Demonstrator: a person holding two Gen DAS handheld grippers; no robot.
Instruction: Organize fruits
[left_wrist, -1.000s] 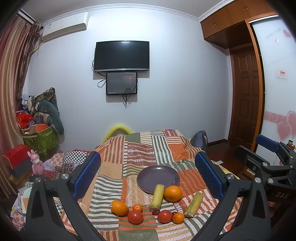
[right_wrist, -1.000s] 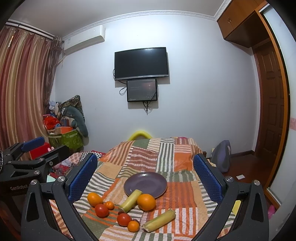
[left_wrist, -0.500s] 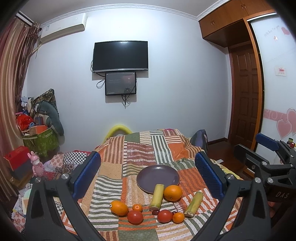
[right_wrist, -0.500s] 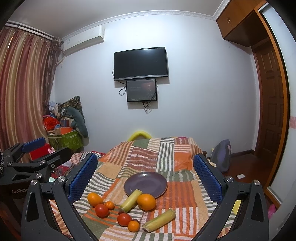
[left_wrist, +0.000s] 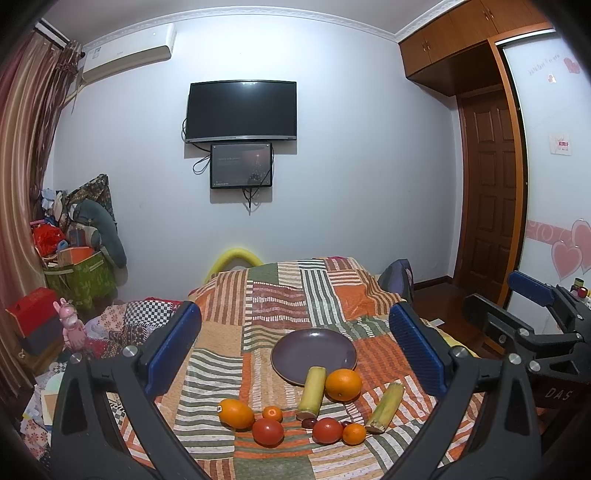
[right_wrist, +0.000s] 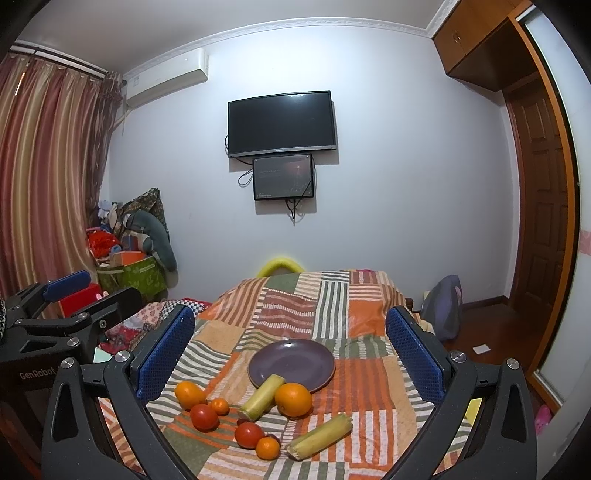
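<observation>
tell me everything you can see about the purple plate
The purple plate is round, shallow and dark purple with a dull sheen, likely glazed ceramic. It lies flat on the striped patchwork cloth beyond the scattered fruit and holds nothing inside. One yellow-green stalk piece has its far end on or over the near rim; the large orange overlaps that rim in view, though actual contact is unclear. Neither gripper is near it.

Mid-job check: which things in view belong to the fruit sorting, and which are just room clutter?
Job:
purple plate
big orange
oval orange
two tomatoes
two small tangerines
two green cane pieces
left gripper and right gripper, both open

Lying about:
TV
small screen
green box of toys
backpack
</observation>
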